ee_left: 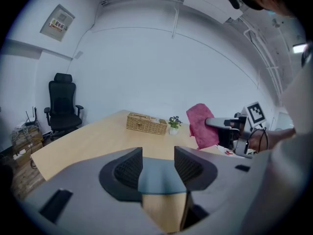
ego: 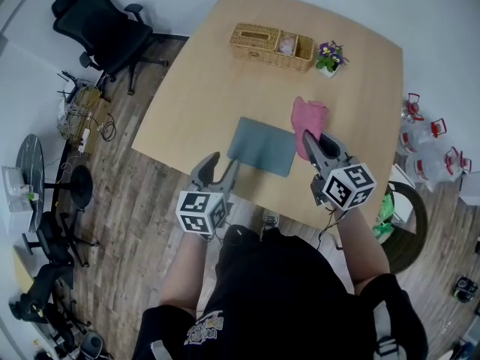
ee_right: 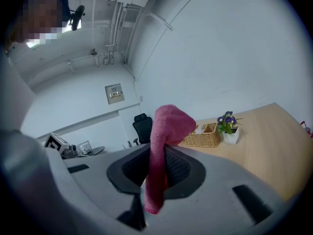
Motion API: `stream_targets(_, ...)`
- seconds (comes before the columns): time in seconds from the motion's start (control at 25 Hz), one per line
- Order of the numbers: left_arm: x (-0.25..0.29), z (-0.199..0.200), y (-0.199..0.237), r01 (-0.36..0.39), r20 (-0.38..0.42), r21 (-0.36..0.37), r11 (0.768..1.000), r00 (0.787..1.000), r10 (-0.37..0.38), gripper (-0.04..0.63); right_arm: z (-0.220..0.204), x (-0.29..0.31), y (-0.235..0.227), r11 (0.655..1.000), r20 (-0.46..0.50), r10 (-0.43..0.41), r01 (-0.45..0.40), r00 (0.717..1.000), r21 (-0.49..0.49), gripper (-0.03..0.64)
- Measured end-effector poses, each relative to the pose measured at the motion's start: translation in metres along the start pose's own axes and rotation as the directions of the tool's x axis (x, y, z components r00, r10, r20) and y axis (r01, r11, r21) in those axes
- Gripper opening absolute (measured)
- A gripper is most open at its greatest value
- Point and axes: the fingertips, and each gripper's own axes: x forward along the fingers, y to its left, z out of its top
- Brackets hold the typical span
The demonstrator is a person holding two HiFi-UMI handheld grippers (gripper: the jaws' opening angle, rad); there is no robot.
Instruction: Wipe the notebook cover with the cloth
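A grey-blue notebook (ego: 260,146) lies flat near the front edge of the wooden table (ego: 195,88). My left gripper (ego: 223,162) hovers at its near left corner with the jaws open. In the left gripper view the notebook (ee_left: 161,177) shows through the gap between the pads, which do not press on it. My right gripper (ego: 316,137) is at the notebook's right edge, shut on a pink cloth (ego: 308,115). The cloth (ee_right: 168,126) sticks up between the right gripper's jaws and droops over them. From the left gripper view the cloth (ee_left: 203,124) hangs raised above the table.
A wicker basket (ego: 270,46) and a small potted flower (ego: 328,55) stand at the table's far side. A black office chair (ego: 101,21) is on the floor at the far left. Red-capped containers (ego: 424,137) sit on the floor to the right.
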Motion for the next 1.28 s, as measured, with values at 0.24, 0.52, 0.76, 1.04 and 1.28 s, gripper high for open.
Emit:
stream_targets(0.24,0.024,-0.004,0.016,0.003,-0.062,0.003,1.000,0.998,-0.003,0.140,-0.004,0.008,-0.013,0.999,-0.012,-0.043,0.043,0.999,0.013,0.071)
stream_targets(0.52,0.061,-0.016,0.040,0.059,-0.185,0.004,0.998,0.981,-0.057,0.014,-0.004,0.023,-0.032,0.988,-0.011,-0.154,0.154,0.988,0.029,0.071)
stream_targets(0.76,0.096,-0.041,0.054,0.143,-0.317,0.011,0.990,0.939,-0.132,0.011,-0.016,0.036,-0.044,0.969,-0.035,-0.245,0.246,0.969,0.029,0.071)
stream_targets(1.04,0.125,-0.073,0.069,0.185,-0.441,0.018,0.983,0.883,-0.159,0.009,-0.033,0.048,-0.058,0.947,-0.096,-0.320,0.318,0.943,-0.030,0.071)
stream_targets(1.28,0.139,-0.092,0.076,0.208,-0.510,0.038,0.977,0.845,-0.160,0.009,-0.051,0.055,-0.075,0.924,-0.165,-0.376,0.355,0.912,-0.145,0.071)
